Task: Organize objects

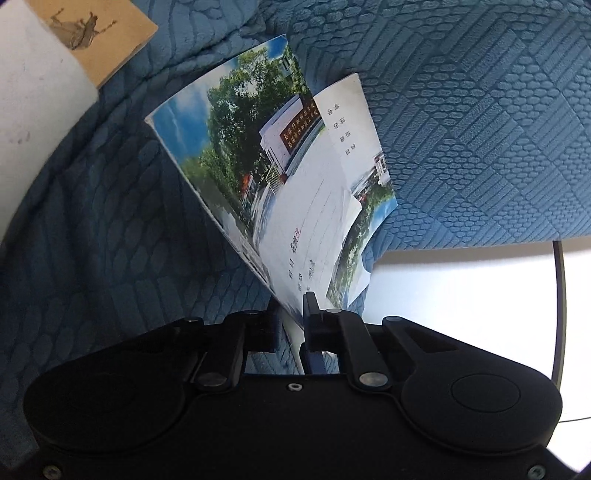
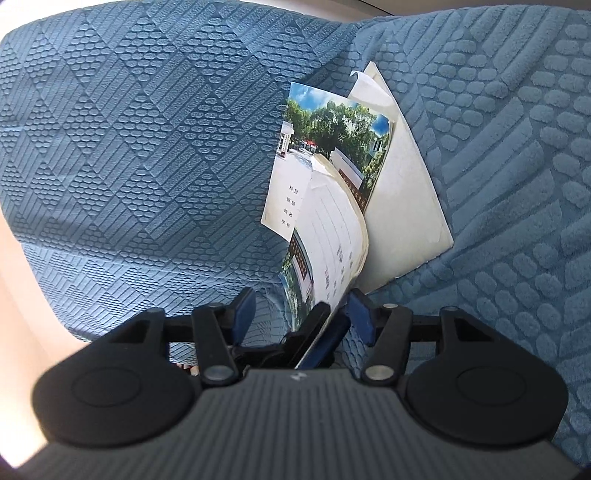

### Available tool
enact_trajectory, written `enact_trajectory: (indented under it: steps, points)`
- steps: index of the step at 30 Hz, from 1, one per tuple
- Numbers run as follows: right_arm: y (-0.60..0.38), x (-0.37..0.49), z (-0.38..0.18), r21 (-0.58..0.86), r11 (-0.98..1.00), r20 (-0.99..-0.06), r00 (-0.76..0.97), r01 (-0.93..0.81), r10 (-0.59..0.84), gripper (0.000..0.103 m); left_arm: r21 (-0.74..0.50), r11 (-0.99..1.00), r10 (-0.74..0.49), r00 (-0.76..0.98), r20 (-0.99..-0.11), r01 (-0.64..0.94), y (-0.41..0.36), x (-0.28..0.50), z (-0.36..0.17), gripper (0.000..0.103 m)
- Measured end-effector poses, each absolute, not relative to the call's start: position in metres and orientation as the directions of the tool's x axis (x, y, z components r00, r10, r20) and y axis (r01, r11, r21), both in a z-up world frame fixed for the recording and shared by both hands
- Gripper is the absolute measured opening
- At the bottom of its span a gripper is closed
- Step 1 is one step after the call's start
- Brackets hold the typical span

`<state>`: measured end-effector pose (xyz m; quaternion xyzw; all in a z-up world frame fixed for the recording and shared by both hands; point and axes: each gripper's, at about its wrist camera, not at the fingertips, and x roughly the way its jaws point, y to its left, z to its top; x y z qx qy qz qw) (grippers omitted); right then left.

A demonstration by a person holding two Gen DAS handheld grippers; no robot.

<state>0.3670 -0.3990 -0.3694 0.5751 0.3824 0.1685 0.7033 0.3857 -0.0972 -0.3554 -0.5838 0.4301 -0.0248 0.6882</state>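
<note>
My left claw (image 1: 293, 325) is clamped on the bottom edge of a photo-covered notebook (image 1: 258, 177), holding it up on edge over the blue textured cover (image 1: 480, 129). My right claw (image 2: 301, 314) stands spread, pads pressing nothing. A second notebook (image 2: 291, 184) and a cream booklet (image 2: 402, 221) lean against the cover just behind.

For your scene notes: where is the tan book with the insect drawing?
In the left wrist view, the tan book lies top left on the blue textured cover, beyond the photo-cover booklet.
</note>
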Motion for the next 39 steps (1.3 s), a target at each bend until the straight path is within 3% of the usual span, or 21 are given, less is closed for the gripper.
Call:
enact_trajectory:
  steps: [15, 21, 22, 24, 29, 35, 39]
  points:
    - [-0.398, 0.376, -0.374, 0.938, 0.28, -0.345, 0.647, 0.206, 0.68, 0.059, -0.8, 0.434, -0.571, 0.561, -0.599, -0.414, -0.077, 0.36, -0.301, 0.006]
    - [-0.395, 0.377, -0.375, 0.922, 0.321, -0.384, 0.626, 0.217, 0.678, 0.057, -0.783, 0.436, -0.563, 0.545, -0.621, -0.443, -0.059, 0.335, -0.293, 0.005]
    - [-0.394, 0.376, -0.375, 0.919, 0.331, -0.391, 0.625, 0.216, 0.676, 0.055, -0.779, 0.44, -0.563, 0.539, -0.627, -0.446, -0.058, 0.332, -0.292, 0.005]
    - [-0.393, 0.376, -0.374, 0.909, 0.358, -0.41, 0.62, 0.215, 0.669, 0.037, -0.773, 0.455, -0.557, 0.536, -0.635, -0.442, -0.055, 0.326, -0.287, 0.005]
    - [-0.396, 0.375, -0.372, 0.881, 0.416, -0.46, 0.619, 0.227, 0.637, 0.016, -0.745, 0.512, -0.521, 0.535, -0.665, -0.427, -0.049, 0.313, -0.275, 0.005]
    - [-0.392, 0.37, -0.363, 0.861, 0.477, -0.476, 0.607, 0.175, 0.637, 0.006, -0.748, 0.505, -0.523, 0.536, -0.662, -0.43, -0.047, 0.295, -0.276, 0.006]
    - [-0.388, 0.364, -0.352, 0.849, 0.513, -0.475, 0.61, 0.128, 0.634, 0.005, -0.747, 0.508, -0.516, 0.542, -0.663, -0.429, -0.042, 0.287, -0.274, 0.006]
